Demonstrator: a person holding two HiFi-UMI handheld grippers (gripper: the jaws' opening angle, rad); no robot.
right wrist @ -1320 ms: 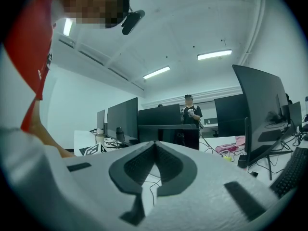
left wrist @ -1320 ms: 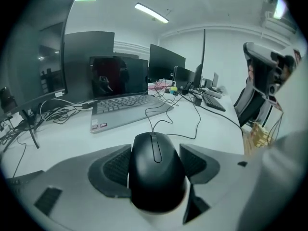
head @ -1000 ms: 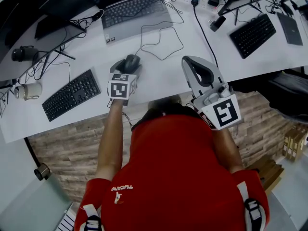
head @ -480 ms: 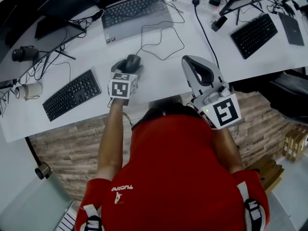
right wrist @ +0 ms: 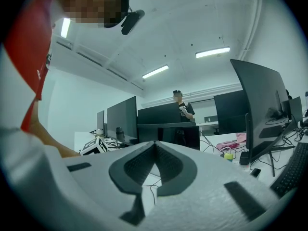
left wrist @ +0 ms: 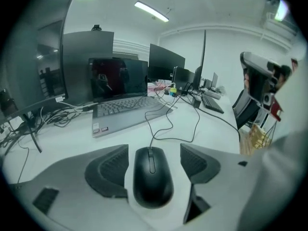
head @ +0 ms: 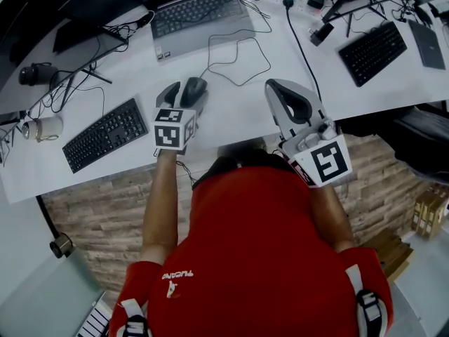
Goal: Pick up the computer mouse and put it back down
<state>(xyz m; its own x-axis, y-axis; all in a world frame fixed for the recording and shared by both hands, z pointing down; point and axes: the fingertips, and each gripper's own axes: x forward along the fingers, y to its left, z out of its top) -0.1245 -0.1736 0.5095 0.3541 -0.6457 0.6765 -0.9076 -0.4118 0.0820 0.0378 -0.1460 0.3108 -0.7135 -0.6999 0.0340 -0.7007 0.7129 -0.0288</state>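
Note:
The black wired computer mouse [head: 194,90] [left wrist: 152,181] lies on the white desk [head: 231,114], and its cable [head: 238,62] loops away toward the laptop. My left gripper [head: 185,90] [left wrist: 153,154] is open and straddles the mouse, with a strip of desk showing between each dark pad [left wrist: 108,170] and the mouse's sides. To the right of the mouse my right gripper [head: 278,90] [right wrist: 154,143] is held above the desk edge. It is shut, its pads meet at the tips, and nothing is between them.
An open laptop [head: 200,12] stands behind the mouse. A black keyboard [head: 105,135] and a mug [head: 43,128] are at the left, another keyboard [head: 372,48] at the right. Cables and small devices crowd the back of the desk. Monitors [left wrist: 166,64] line the far side.
The left gripper's jaws have spread apart from the mouse, and the gripper has shifted slightly away from me. The right gripper has stayed in place.

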